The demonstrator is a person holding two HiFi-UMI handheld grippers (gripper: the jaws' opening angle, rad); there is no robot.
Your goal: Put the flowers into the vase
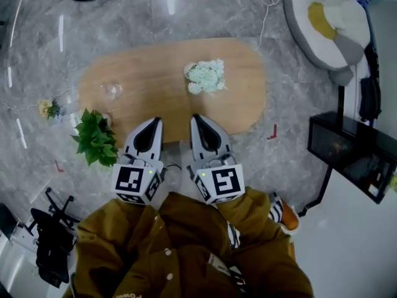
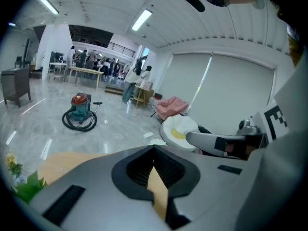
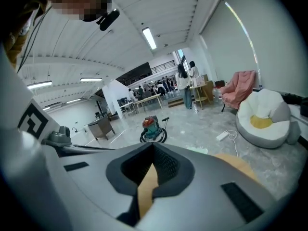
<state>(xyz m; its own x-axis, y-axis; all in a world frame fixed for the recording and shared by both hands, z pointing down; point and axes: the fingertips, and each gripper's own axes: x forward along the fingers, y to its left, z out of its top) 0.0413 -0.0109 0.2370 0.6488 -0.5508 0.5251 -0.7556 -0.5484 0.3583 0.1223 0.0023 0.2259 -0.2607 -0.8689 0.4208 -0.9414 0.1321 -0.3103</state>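
The left gripper [image 1: 155, 123] has its two jaws pressed together with nothing between them; in its own view only a strip of wooden tabletop shows through the slot behind the closed tips. The right gripper [image 1: 196, 118] is likewise closed and empty. It is held just beside the left one, both in front of the person's brown jacket [image 1: 186, 253] and pointing out over the near edge of the oval wooden table [image 1: 155, 67]. Beyond the right gripper's tip and well apart from it, the flowers [image 1: 207, 77] lie on the tabletop: a compact bunch of pale mint-white heads, frilly and tightly clustered, with a whitish rim or wrap at the upper left edge that is too small to identify. To their left on the same table, apart from them, is a small clear glass vase [image 1: 112, 90], seen from above as a faint ring. A leafy green plant [image 1: 96, 138] sits at the table's near left edge, close to the left gripper. A white and yellow beanbag [image 1: 329, 20] rests on the grey marble floor [image 1: 186, 11] beyond the table
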